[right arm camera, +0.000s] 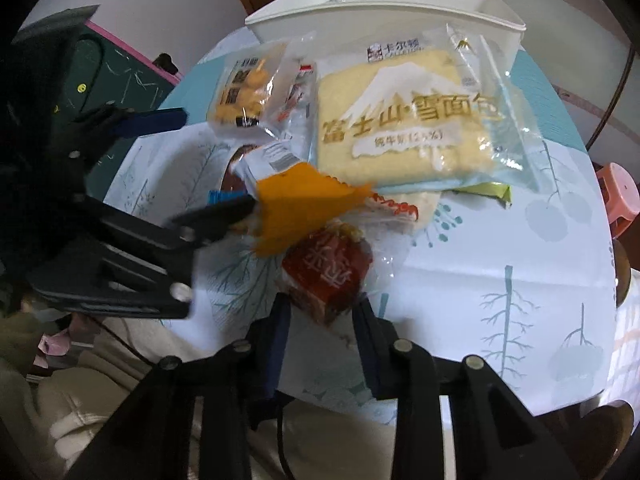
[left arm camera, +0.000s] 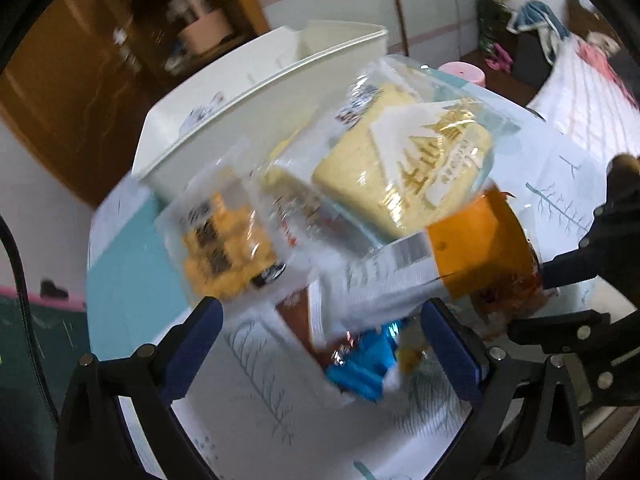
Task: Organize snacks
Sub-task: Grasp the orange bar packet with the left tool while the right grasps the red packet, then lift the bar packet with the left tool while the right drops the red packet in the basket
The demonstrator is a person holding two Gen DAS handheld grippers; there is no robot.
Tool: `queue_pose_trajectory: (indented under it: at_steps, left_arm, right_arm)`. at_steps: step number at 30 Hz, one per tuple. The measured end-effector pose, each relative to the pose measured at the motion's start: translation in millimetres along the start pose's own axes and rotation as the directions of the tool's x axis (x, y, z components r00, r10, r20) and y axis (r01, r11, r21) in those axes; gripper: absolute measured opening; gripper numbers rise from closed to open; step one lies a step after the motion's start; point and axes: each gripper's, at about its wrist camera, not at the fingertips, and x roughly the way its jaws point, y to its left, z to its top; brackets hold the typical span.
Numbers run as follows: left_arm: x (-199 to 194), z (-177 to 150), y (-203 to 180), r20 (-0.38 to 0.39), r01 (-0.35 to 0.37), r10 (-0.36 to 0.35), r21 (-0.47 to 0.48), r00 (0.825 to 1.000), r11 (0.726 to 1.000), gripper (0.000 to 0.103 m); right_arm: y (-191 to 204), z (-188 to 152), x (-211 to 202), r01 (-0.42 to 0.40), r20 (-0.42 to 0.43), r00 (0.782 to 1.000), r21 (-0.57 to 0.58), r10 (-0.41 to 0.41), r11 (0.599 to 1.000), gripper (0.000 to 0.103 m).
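Round worktop [right arm camera: 500, 248] is covered by a pale cloth printed with trees. A heap of snacks is piled toward the far side, just before a white bin [right arm camera: 384, 20] at the rim.

Largest item: bread bag [right arm camera: 404, 124] with a mountain print, laid on top of the heap, a green packet [right arm camera: 490, 192] caught under its near edge. To its left a small bag of yellow puffs [right arm camera: 244, 92] is seen, a thin clear sachet [right arm camera: 296, 96] touching it.

Left tongs [right arm camera: 192, 168] are held apart, one finger just beside an orange-and-white packet [right arm camera: 296, 204], the other lifted above the cloth. In the left wrist view the packet [left arm camera: 440, 264] is seen between the spread fingers [left arm camera: 452, 348], with a blue wrapper [left arm camera: 364, 364] under it; whether it is touched cannot be told through the blur.

Right tongs [right arm camera: 322, 312] are set either side of a dark red packet [right arm camera: 328, 276]; the fingers look close against its sides, but a firm clamp cannot be told. This packet is overlapped by the orange-and-white one.

A pink stool [right arm camera: 622, 196] is seen past the right edge of the worktop.
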Motion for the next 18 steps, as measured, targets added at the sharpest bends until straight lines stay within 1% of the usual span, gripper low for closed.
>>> queue_pose_trajectory:
  at_steps: [4, 7, 8, 10, 11, 12, 13, 18]
  left_arm:
    - [3, 5, -19, 0.035, -0.038, 0.034, 0.102, 0.999, 0.994, 0.099]
    - [8, 7, -31, 0.038, -0.051, 0.046, 0.149, 0.998, 0.987, 0.099]
    - [10, 7, -33, 0.037, -0.053, 0.048, 0.16, 0.998, 0.986, 0.097]
    - [15, 10, -33, 0.019, -0.037, 0.035, 0.163, 0.999, 0.986, 0.085]
    - [18, 12, -32, 0.002, -0.021, 0.021, 0.16, 1.0, 0.987, 0.068]
    - [22, 15, -31, -0.023, 0.014, -0.01, 0.15, 1.0, 0.989, 0.049]
    - [27, 17, -28, -0.054, 0.058, -0.051, 0.125, 0.997, 0.99, 0.044]
    - [26, 28, -13, -0.039, 0.1, -0.099, 0.048, 0.994, 0.994, 0.037]
  right_arm:
    - [-9, 0, -11, -0.027, 0.027, 0.999, 0.008, 0.027, 1.0, 0.031]
    - [-13, 5, -14, -0.034, 0.05, 0.998, 0.012, 0.033, 0.999, 0.031]
    - [-14, 5, -15, -0.037, 0.054, 0.998, 0.015, 0.036, 0.999, 0.03]
    - [-18, 4, -16, -0.033, 0.061, 0.998, 0.02, 0.032, 0.999, 0.029]
    - [-21, 3, -17, -0.042, 0.064, 0.997, 0.027, 0.04, 0.999, 0.029]
    - [-25, 2, -19, -0.064, 0.067, 0.996, 0.038, 0.061, 0.997, 0.029]
    - [-28, 1, -20, -0.069, 0.071, 0.995, 0.045, 0.066, 0.997, 0.029]
    - [-40, -6, -30, -0.076, 0.095, 0.993, 0.073, 0.069, 0.994, 0.029]
